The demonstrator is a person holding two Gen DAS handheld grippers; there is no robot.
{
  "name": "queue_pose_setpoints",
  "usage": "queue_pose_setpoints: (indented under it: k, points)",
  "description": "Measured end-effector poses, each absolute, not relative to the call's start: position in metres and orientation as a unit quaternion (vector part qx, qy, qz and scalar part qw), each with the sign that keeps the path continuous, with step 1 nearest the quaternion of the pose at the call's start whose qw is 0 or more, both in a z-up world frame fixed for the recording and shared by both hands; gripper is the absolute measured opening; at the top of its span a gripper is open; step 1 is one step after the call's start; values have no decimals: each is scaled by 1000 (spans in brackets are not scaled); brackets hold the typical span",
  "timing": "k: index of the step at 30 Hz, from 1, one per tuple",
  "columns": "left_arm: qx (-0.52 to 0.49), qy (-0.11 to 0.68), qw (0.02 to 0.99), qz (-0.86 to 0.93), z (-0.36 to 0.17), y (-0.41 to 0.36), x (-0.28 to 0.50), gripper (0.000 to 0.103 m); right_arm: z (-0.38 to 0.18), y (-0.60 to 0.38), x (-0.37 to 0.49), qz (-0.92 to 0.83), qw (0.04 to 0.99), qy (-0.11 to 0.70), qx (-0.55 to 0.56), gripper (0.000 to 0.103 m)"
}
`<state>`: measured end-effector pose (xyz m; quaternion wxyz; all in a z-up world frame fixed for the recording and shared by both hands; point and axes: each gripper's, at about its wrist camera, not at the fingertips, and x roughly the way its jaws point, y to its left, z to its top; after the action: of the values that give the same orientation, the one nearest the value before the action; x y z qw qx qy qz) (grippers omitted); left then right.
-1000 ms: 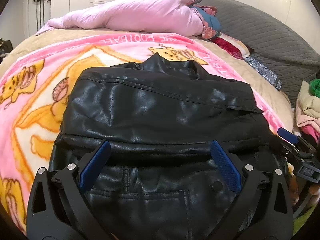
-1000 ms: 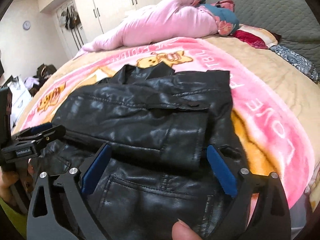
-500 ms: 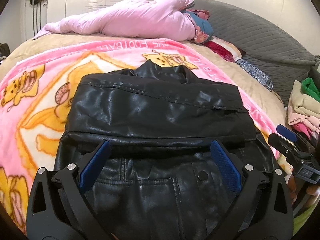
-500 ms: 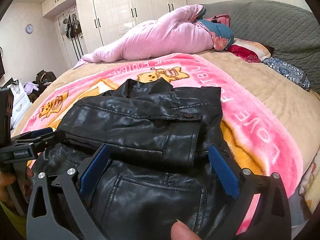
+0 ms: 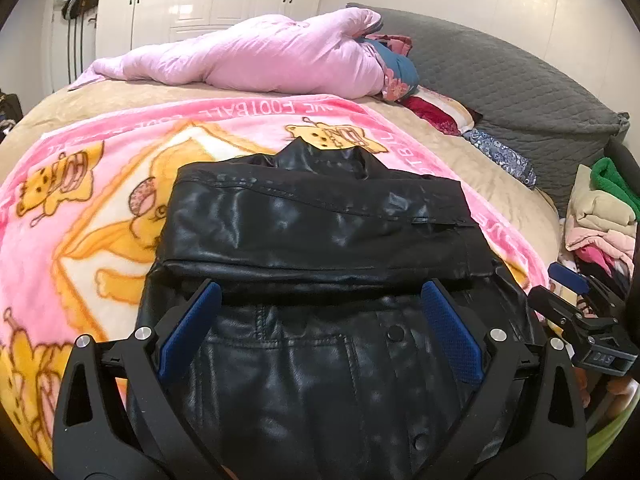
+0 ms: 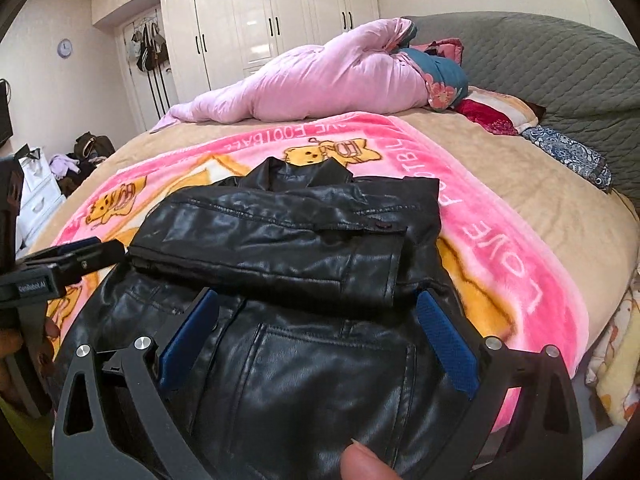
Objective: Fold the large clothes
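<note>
A black leather jacket lies on the pink cartoon blanket, its sleeves folded across the chest and its collar pointing away. The same jacket fills the middle of the right wrist view. My left gripper hovers open over the jacket's lower part, holding nothing. My right gripper is open too, above the hem pocket near the sleeve cuff. Each gripper shows at the edge of the other's view: the right one at the jacket's right side, the left one at its left side.
A pink duvet is bundled at the far side of the bed, with pillows and a grey quilted headboard to the right. Folded clothes are stacked at the right. White wardrobes stand behind. A fingertip shows at the bottom.
Both grippers have drawn back and risen from the jacket, so more of the bed and room shows. The jacket itself has not moved.
</note>
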<state>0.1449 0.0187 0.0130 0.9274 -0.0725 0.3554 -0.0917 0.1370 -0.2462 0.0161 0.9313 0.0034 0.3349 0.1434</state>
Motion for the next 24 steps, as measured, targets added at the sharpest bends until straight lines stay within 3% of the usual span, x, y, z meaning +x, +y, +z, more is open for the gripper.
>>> queue_pose_setpoints:
  k: [24]
  points:
    - [-74,379,921,-42,2,79,94,93,17,-262,76,148,917,371,-1,99]
